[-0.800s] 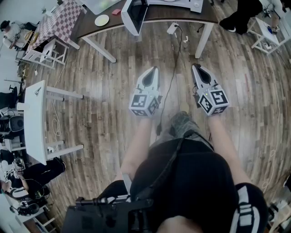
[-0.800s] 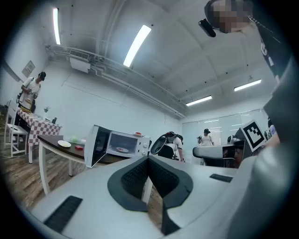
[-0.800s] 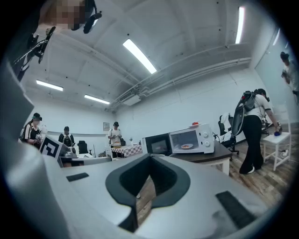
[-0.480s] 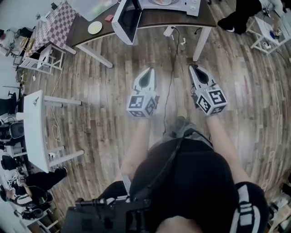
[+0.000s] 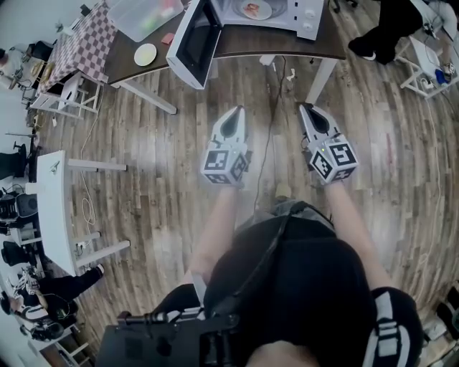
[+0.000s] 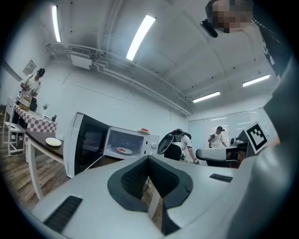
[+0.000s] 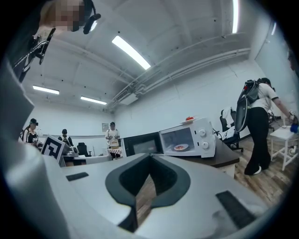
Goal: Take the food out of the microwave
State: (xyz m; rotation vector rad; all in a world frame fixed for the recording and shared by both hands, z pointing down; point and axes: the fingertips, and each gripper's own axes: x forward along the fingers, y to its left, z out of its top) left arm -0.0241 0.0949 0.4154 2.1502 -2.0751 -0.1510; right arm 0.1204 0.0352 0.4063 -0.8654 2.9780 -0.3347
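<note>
White microwave (image 5: 305, 18), dk brown table (image 5: 247, 43), checkered cloth (image 5: 90, 36).

Ahead of me the microwave (image 5: 305, 14) stands on the table (image 5: 244, 44), with its door (image 5: 190, 43) swung out left and the plate of food (image 5: 252, 9) inside. A second plate (image 5: 145, 54) lies further left. My left gripper (image 5: 239, 109) and right gripper (image 5: 308, 107) sit side by side before the table.
</note>
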